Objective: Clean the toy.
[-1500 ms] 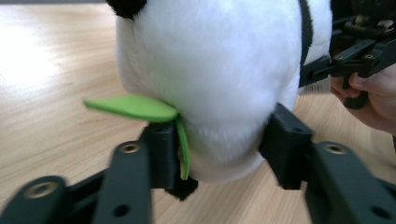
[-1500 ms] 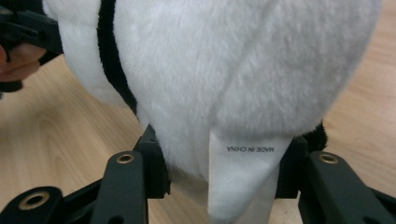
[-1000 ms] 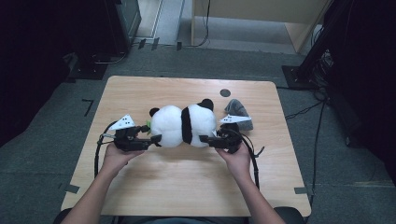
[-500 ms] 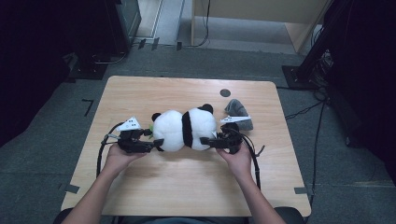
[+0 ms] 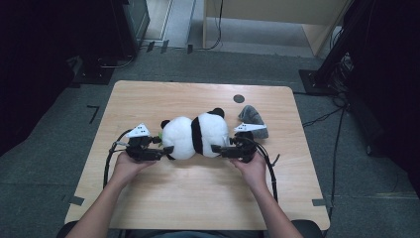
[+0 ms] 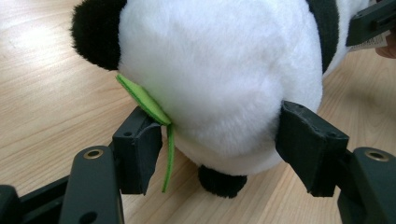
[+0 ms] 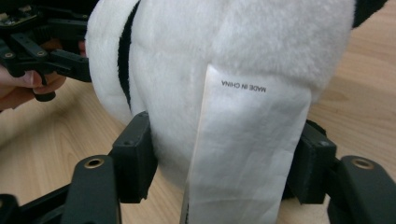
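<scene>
A black-and-white plush panda [image 5: 193,136] lies on its side in the middle of the wooden table [image 5: 198,198]. My left gripper [image 5: 166,146] is shut on its left end, the jaws pressed into the white fur [image 6: 219,70] beside a green felt leaf [image 6: 142,100]. My right gripper [image 5: 218,148] is shut on the opposite end, its jaws squeezing the plush [image 7: 224,60] on either side of a white sewn-in label [image 7: 247,149]. A hand holds each gripper from the near side.
A small grey cloth object [image 5: 252,119] lies just behind the right gripper. A round hole [image 5: 238,98] sits in the tabletop near the far edge. Cables loop from both grippers across the table. Dark equipment surrounds the table on the floor.
My left gripper has shifted a little to the right, closing in on the panda's end. The panda has shifted slightly between the two grippers; the right gripper has barely moved.
</scene>
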`<state>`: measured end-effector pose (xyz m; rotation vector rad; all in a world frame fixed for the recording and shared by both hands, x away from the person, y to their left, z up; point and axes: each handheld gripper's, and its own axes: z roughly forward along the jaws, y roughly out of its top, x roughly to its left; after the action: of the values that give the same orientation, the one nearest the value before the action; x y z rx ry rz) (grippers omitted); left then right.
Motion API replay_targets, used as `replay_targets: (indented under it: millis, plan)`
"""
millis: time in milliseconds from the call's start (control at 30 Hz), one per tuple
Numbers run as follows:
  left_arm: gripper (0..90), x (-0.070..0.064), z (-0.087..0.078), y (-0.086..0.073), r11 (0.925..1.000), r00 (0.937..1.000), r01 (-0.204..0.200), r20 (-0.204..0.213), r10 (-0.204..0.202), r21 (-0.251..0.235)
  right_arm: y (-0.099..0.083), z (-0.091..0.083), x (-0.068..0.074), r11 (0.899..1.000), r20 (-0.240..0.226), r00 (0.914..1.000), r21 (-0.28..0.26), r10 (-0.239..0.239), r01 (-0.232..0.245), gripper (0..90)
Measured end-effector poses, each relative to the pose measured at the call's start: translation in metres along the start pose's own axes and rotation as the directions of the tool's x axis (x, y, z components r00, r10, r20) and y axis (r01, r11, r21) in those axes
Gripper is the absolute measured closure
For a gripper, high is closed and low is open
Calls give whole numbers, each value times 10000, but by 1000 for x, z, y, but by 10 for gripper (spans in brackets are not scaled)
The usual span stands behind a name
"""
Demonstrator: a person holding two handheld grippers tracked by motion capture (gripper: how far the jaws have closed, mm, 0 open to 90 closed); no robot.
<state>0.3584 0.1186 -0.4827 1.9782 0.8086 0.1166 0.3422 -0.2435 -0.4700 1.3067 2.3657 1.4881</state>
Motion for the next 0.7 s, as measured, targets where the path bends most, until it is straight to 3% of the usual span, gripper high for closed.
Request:
replay_targets:
  millis: [100, 333, 567, 700]
  plan:
    - [327, 2, 2, -1, 10000, 10000, 18, -44, -18, 8, -2, 1, -1, 9986, 34, 9987, -128, -518, 518, 338]
    - [326, 7, 4, -3, 9995, 9995, 314, 25, -314, -79, -5, 5, -4, 9960, 4, 9964, -290, -846, 846, 277]
    - [326, 8, 3, -3, 9997, 9997, 224, -124, -226, -130, -4, 4, -6, 9985, -194, 9985, -214, -509, 505, 236]
    - [326, 9, 3, -3, 9995, 9996, 261, -133, -263, -159, -5, 5, -2, 9972, 184, 9973, -234, -710, 714, 229]
